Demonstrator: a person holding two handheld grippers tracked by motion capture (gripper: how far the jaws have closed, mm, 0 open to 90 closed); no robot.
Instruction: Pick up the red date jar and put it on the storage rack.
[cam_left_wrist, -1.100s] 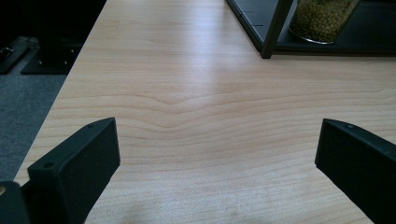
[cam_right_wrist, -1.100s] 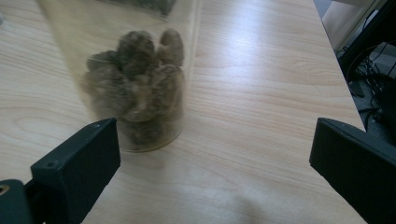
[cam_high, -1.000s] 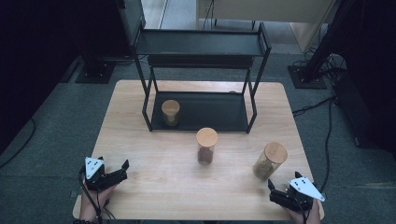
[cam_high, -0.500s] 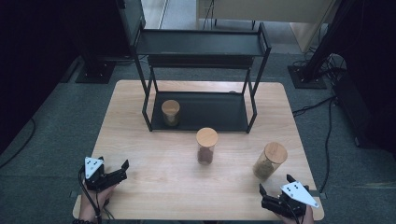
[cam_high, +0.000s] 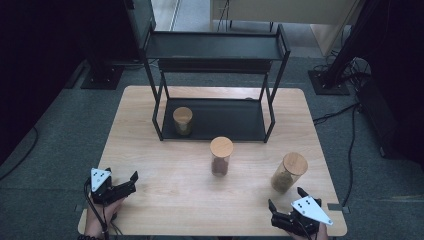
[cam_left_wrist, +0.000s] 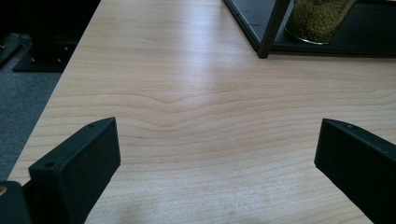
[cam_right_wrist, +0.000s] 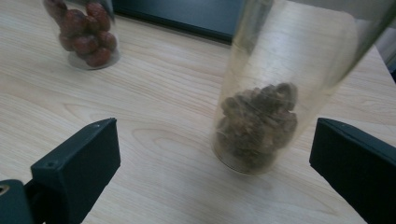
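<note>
Walnut jar (cam_high: 288, 172), a clear glass cylinder with a round wooden lid, stands upright in the lower right of the high view, on the wooden table (cam_high: 170, 200), just above the right gripper (cam_high: 289, 205). That gripper sits at the bottom right edge of the frame, its jaws spread wide and holding nothing, with the grey three-cornered plate on top. In the right gripper view the same jar (cam_right_wrist: 273, 100) rises right of centre between the two black jaws, apart from both, with brown walnut pieces heaped at its bottom and the upper glass empty; it stands nearer the right jaw than the left. A second jar with dark red fruits (cam_right_wrist: 84, 32) shows in the upper left of that view, farther off; in the high view this red-fruit jar (cam_high: 220, 156) stands near the middle of the table, left of the walnut jar and well apart from it. Behind it, in the upper middle of the high view, a black two-level metal rack (cam_high: 216, 50) stands on the table, and a third jar (cam_high: 182, 120) with greenish contents sits on its lower shelf toward the left. The left gripper (cam_high: 122, 182) lies at the lower left of the high view, jaws likewise wide open and empty over bare wood, well apart from every jar.
</note>
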